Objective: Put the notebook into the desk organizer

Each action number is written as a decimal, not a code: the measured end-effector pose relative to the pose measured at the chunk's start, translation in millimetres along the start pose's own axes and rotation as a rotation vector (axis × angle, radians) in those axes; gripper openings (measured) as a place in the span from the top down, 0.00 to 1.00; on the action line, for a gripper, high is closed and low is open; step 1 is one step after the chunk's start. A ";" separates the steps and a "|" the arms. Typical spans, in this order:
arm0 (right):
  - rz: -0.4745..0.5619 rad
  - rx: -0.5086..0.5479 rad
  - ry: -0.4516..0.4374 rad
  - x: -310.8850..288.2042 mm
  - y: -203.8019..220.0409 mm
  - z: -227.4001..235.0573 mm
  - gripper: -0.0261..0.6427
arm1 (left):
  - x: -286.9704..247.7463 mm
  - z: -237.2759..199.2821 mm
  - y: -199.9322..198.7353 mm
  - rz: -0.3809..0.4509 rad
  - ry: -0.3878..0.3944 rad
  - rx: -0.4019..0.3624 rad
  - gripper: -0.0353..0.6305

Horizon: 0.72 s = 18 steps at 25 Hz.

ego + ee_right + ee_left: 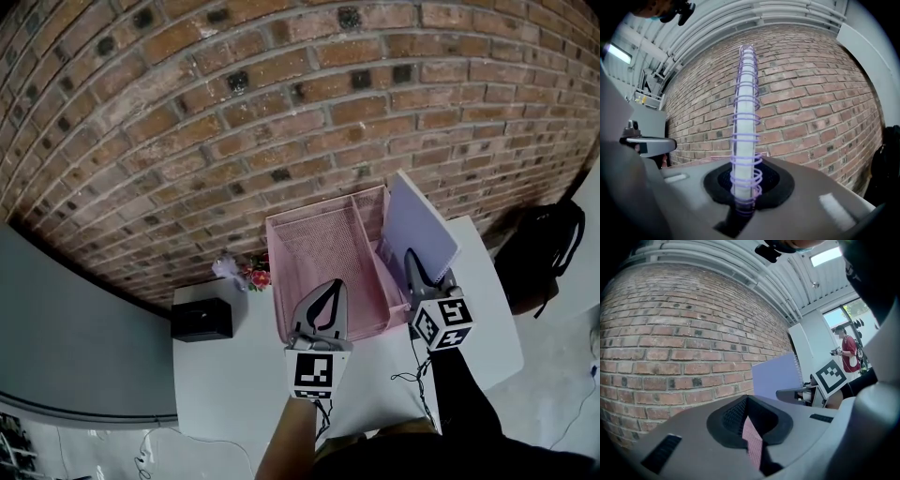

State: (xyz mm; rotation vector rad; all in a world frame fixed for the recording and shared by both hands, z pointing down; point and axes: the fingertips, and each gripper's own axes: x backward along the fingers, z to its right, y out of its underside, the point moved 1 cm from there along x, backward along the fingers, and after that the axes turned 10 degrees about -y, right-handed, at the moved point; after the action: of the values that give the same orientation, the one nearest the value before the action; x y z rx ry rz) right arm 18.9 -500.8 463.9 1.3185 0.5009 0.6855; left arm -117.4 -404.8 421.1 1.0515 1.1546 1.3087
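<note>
In the head view we see the pink mesh desk organizer (323, 246) on a white table (234, 384), its back against a brick wall (234, 103). The left gripper (330, 285) reaches over the organizer's front wall into the wide left compartment. The right gripper (412, 257) comes in at the organizer's front right corner and holds the lavender notebook (418, 223). The notebook stands on edge and leans away from the organizer's right side, over the narrow right compartment. We cannot tell whether its lower edge is already inside. A black box (202, 321) sits well to the left of the organizer, and a small bunch of flowers (253, 273) lies just beside its left wall. A dark backpack (544, 246) is on the floor well to the right.

In the left gripper view we see the jaws closed on a strip of the organizer's pink mesh (752, 440), which runs up between the black pads. The notebook's cover rises to the right, beyond the jaws.

In the right gripper view we see the jaws clamped on the notebook's spine. Its purple wire spiral (746, 117) stands upright from between the pads, with the brick wall behind it.
</note>
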 end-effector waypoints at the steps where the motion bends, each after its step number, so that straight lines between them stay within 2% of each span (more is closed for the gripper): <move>1: 0.004 0.000 0.005 -3.1 2.1 2.3 0.92 | -2.5 -0.9 1.3 -0.004 0.001 -0.004 0.94; 8: -0.025 -0.029 0.025 -19.2 26.3 14.5 0.92 | -14.7 -7.6 8.3 -0.011 0.016 0.059 0.94; 18: -0.062 -0.059 0.104 -29.3 56.0 32.0 0.92 | -22.4 -15.8 14.8 -0.033 0.011 0.050 0.94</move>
State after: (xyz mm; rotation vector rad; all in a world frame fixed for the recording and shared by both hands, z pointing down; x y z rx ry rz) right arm 10.7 -538.1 523.7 1.2115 0.5986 0.7149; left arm -133.7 -427.9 434.0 1.0586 1.2135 1.2672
